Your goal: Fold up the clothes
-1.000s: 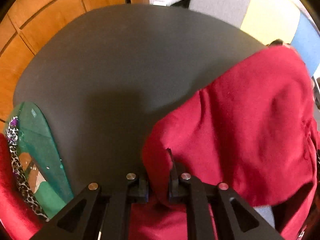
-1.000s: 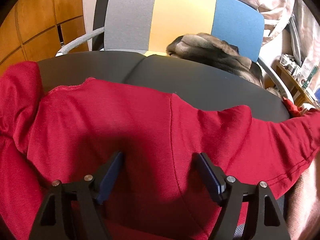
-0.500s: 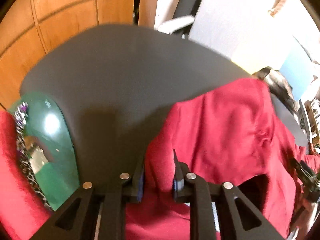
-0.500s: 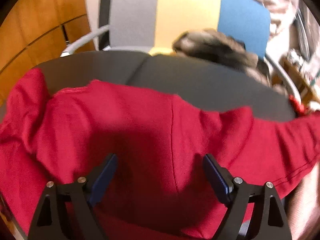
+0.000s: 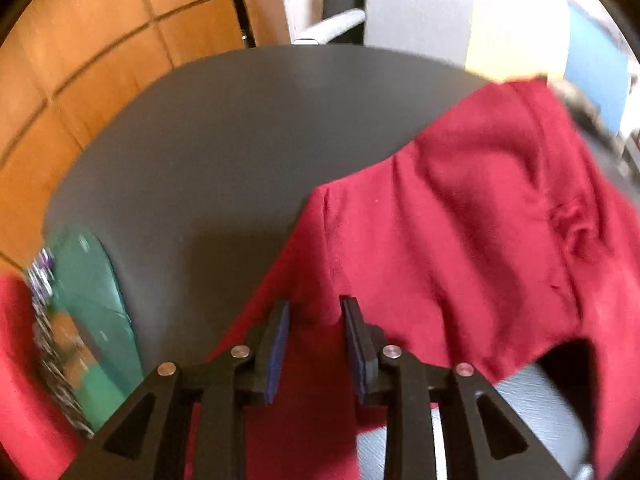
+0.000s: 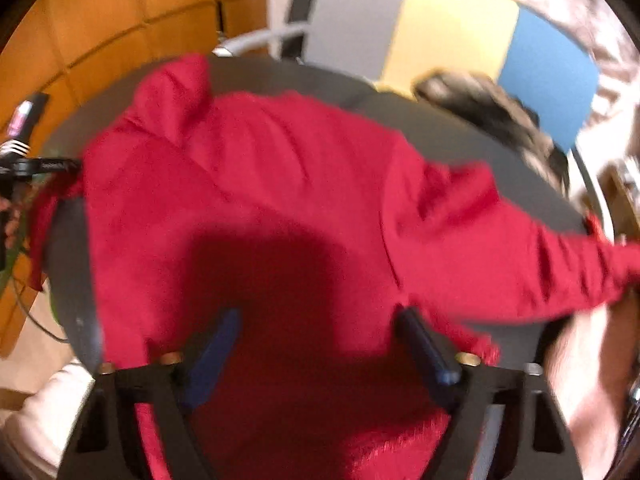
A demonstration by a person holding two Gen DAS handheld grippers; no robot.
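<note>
Shirt [image 5: 460, 240], red, spread in loose folds over right half of dark grey tabletop [image 5: 240, 140]; near hem hanging over near edge, one sleeve [image 6: 580, 264] trailing off right side.

Left claw [image 5: 316, 344]: jaws just opened to a narrow gap, astride shirt's near left corner, cloth between pads but not pinched.

Right claw [image 6: 320, 344]: jaws just closing in, yet seen wide apart over middle of shirt's near part, pads clear of cloth, nothing gripped.

Green printed item [image 5: 92, 300], blurred, at near left edge of tabletop, apart from shirt.

Chair [image 6: 440, 20] with grey, yellow and blue back beyond far edge; dark mottled bundle [image 6: 488, 112] at far right.

Wood panelling [image 5: 100, 40] at far left.
</note>
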